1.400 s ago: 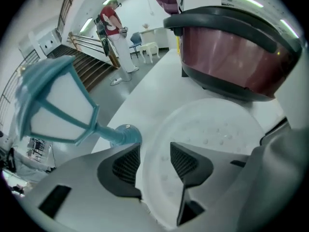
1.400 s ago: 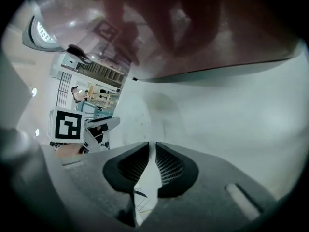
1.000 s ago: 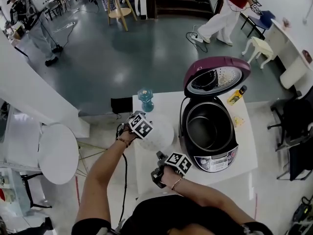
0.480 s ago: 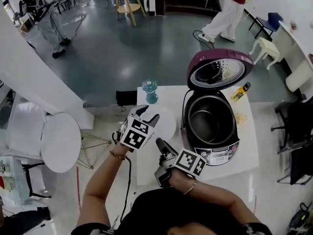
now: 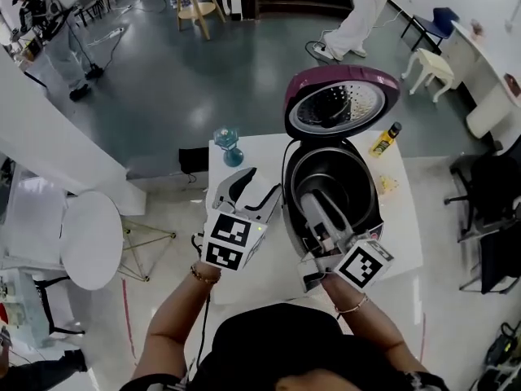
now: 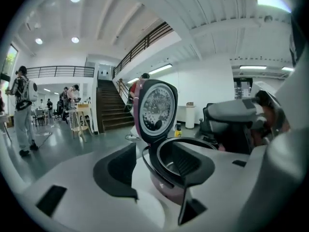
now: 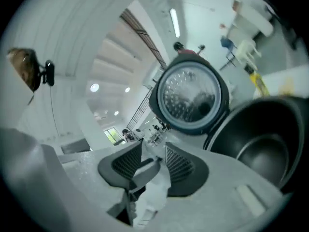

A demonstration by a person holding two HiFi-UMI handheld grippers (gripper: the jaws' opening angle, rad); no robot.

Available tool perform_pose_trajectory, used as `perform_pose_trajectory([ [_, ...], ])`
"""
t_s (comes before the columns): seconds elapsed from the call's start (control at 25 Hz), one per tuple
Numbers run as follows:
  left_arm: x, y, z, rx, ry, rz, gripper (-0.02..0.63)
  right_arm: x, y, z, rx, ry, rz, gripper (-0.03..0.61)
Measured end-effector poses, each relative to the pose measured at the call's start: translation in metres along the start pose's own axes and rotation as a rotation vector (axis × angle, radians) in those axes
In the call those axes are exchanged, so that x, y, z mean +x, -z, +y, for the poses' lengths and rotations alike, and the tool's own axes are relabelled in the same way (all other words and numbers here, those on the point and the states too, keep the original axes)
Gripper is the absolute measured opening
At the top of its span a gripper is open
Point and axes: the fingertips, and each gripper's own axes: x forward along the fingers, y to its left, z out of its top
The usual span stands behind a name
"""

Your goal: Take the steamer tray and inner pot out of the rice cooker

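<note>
- The left gripper (image 5: pixel 259 187) has risen from low on the left of the maroon, open-lidded rice cooker (image 5: pixel 372 206) to level with its left rim, jaws apart and empty.
- The right gripper (image 5: pixel 316 206) has swung from the cooker's front-left corner to over the dark metal inner pot (image 5: pixel 342 187) inside it, jaws narrowly apart and empty.

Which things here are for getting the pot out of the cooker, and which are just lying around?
For the job: open purple rice cooker; dark metal inner pot inside it.
Just lying about: blue glass goblet; yellow bottle with black cap; round white side table.
</note>
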Motion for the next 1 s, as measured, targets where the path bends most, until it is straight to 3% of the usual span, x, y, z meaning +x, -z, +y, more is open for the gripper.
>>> perform_pose_trajectory([
  [0.12, 0.023, 0.012, -0.017, -0.005, 0.02, 0.065, 0.246, -0.02, -0.048, -0.026, -0.251, 0.058, -0.026, 0.137],
  [0.28, 0.049, 0.026, -0.031, 0.026, 0.036, 0.144, 0.281, -0.045, -0.091, -0.077, -0.511, 0.22, 0.038, 0.137],
  [0.44, 0.067, 0.038, -0.037, 0.06, 0.053, 0.196, 0.308, -0.056, -0.099, -0.12, -0.692, 0.354, 0.18, 0.157],
  [0.6, 0.085, 0.048, -0.043, 0.093, 0.058, 0.25, 0.322, -0.059, -0.092, -0.163, -0.876, 0.449, 0.404, 0.217],
  [0.8, 0.102, 0.063, -0.047, 0.092, 0.085, 0.33, 0.362, -0.057, -0.078, -0.202, -1.002, 0.529, 0.634, 0.268],
  [1.0, 0.116, 0.074, -0.048, 0.105, 0.08, 0.391, 0.367, -0.054, -0.071, -0.225, -1.012, 0.56, 0.745, 0.287],
])
